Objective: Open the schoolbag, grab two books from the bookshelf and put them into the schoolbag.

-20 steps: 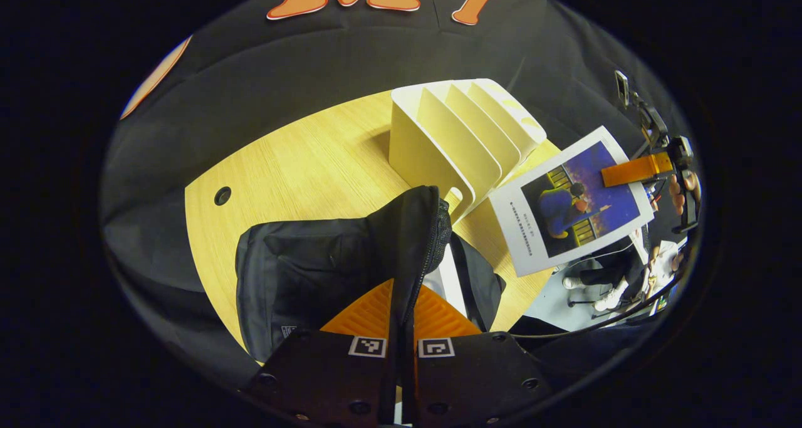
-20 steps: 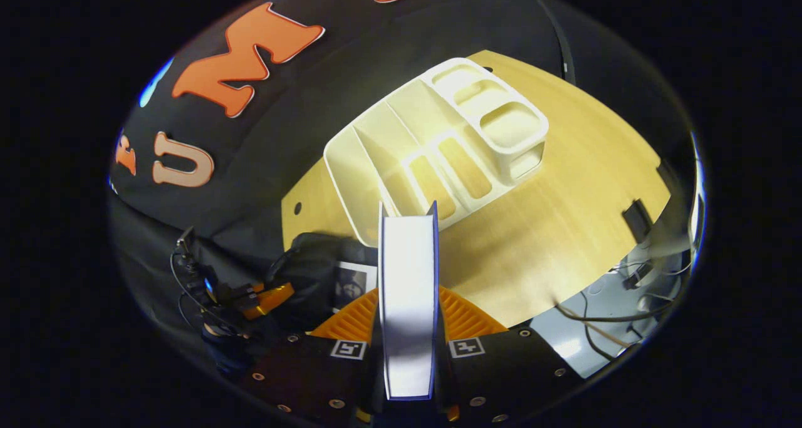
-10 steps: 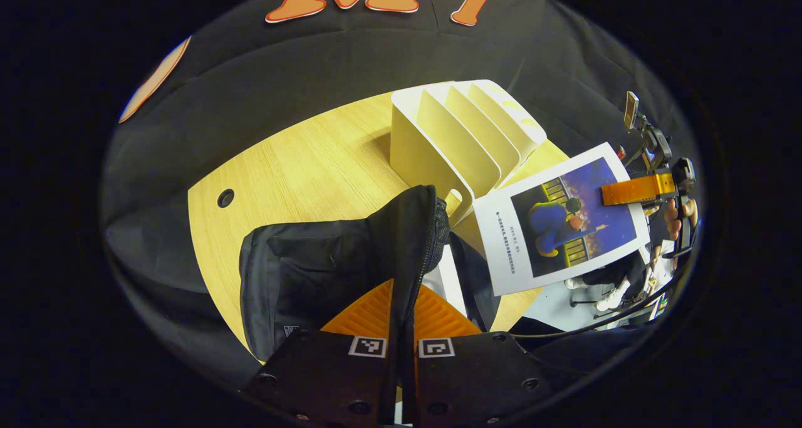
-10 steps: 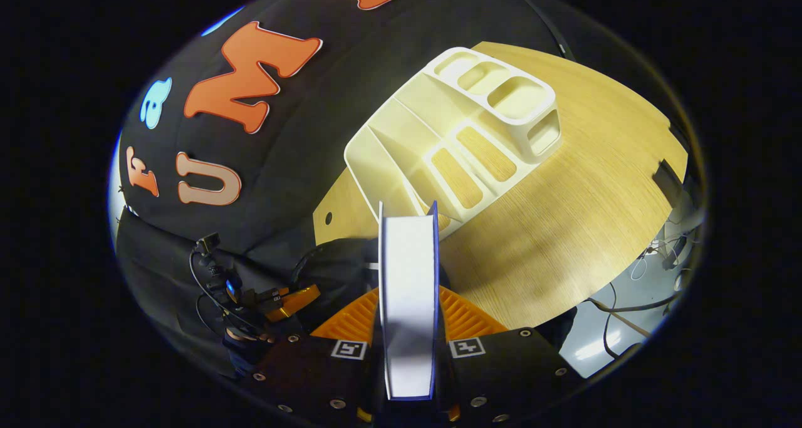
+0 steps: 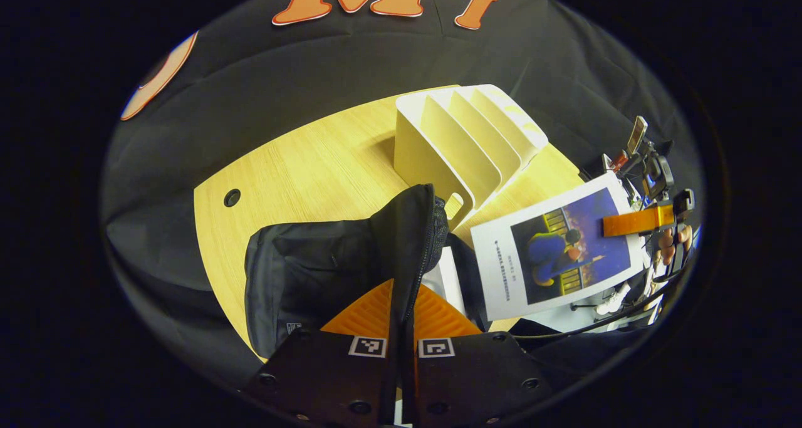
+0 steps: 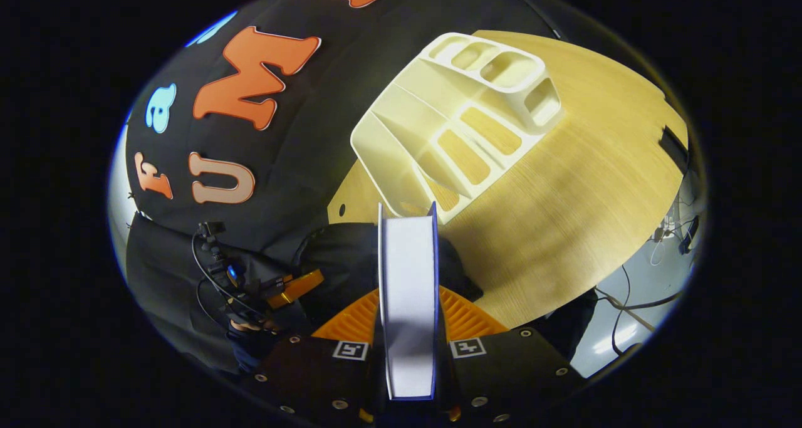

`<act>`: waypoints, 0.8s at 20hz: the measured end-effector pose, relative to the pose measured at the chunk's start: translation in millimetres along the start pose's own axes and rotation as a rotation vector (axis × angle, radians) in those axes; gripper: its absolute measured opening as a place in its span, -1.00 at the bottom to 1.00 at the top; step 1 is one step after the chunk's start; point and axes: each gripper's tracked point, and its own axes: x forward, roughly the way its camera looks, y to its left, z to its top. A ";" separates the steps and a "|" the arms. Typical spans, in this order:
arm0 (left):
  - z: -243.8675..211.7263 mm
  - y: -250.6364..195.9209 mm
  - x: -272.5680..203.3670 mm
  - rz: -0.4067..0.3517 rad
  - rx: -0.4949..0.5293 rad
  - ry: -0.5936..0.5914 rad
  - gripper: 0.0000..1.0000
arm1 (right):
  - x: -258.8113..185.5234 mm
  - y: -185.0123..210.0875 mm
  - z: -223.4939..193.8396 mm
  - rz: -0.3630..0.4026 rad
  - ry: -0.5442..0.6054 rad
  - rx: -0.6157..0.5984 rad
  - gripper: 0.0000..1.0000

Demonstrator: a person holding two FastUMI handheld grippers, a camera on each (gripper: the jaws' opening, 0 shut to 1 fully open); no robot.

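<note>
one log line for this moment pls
left tool: shut on schoolbag flap | right tool: shut on book, above schoolbag | bookshelf: empty

Light wooden table (image 5: 301,165), round hole near one edge. Standing on it: cream bookshelf (image 5: 460,143) with slanted dividers, and black schoolbag (image 5: 313,277) just beside it.

Both views look down from close above the worktop (image 5: 301,165) toward the wall, sharing the bookshelf (image 6: 451,133) and schoolbag (image 5: 313,271).
</note>
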 end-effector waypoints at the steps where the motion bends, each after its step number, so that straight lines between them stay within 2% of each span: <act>1: 0.7 -0.6 -1.3 -0.004 0.000 -0.004 -0.91 | 3.6 5.1 -4.2 0.026 0.003 0.005 -0.34; 4: 1.1 -1.6 -2.8 -0.007 -0.001 -0.004 -0.91 | 14.8 18.7 -14.3 0.090 0.009 0.012 -0.34; 11: 6.2 -6.8 -5.8 -0.013 -0.005 -0.009 -0.91 | 46.0 36.6 -22.4 0.156 0.026 0.003 -0.34; 16: 6.8 -6.3 -6.3 -0.013 -0.012 -0.012 -0.90 | 82.9 41.0 -29.7 0.203 0.059 0.044 -0.35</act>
